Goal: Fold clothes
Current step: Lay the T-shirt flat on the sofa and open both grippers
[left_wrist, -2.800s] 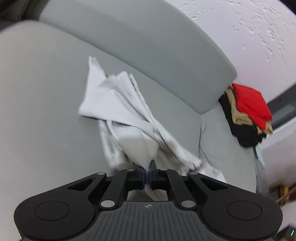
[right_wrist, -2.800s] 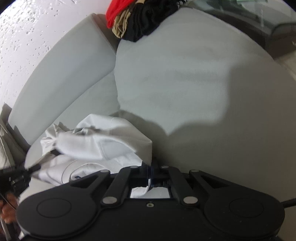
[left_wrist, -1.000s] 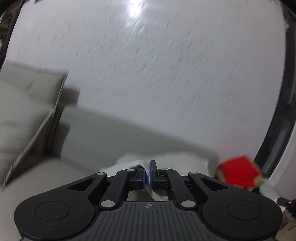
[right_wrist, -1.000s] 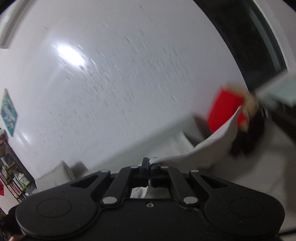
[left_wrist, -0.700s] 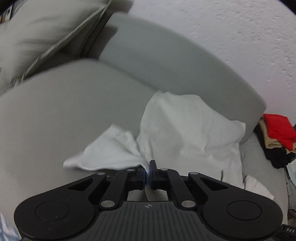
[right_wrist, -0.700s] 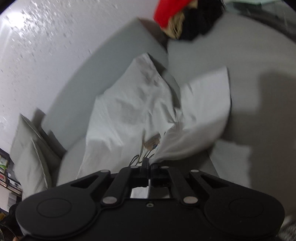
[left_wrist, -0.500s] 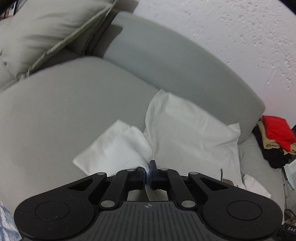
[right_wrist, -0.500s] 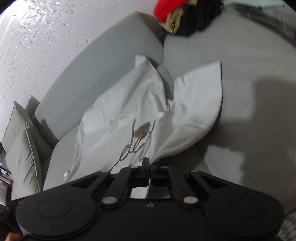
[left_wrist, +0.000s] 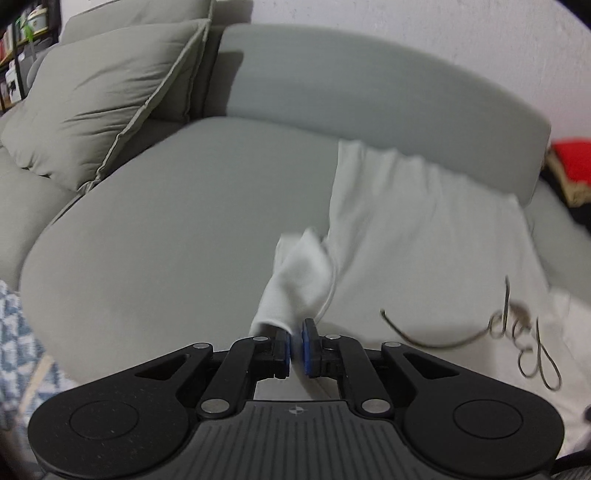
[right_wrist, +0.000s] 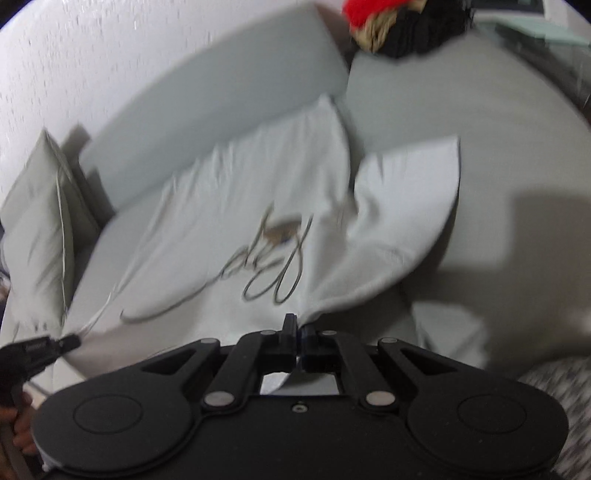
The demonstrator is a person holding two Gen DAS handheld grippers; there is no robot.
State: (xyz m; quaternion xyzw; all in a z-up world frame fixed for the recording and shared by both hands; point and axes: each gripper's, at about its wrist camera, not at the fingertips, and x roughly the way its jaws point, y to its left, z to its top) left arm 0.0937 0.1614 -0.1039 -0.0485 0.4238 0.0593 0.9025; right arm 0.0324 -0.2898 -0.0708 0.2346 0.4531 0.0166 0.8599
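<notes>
I have the white shirt (right_wrist: 251, 206) spread face up on the grey sofa (left_wrist: 177, 221), its hem lying against the sofa's backrest and the collar end nearest me at the sofa's front edge. The left gripper (left_wrist: 295, 345) has just been easing apart: a narrow gap shows between its blue pads, with the edge of a bunched sleeve between them, loosely held at most. The right gripper (right_wrist: 295, 328) is clamped together on the shirt's other shoulder, that sleeve fanning out flat beside it.

To lay it down well, I judge I should keep both shoulders level and taut, settle them onto the sofa seat together, then let go without dragging cloth back. The bunched sleeve needs pulling outward and flattening before any fold, or the crease will come out lumpy.

The shirt's long axis runs from the sofa's front edge toward its backrest, collar pointing at me, script print (right_wrist: 266, 258) facing up. A pile of red and black clothes (right_wrist: 399, 26) sits farther along the sofa, well apart.
</notes>
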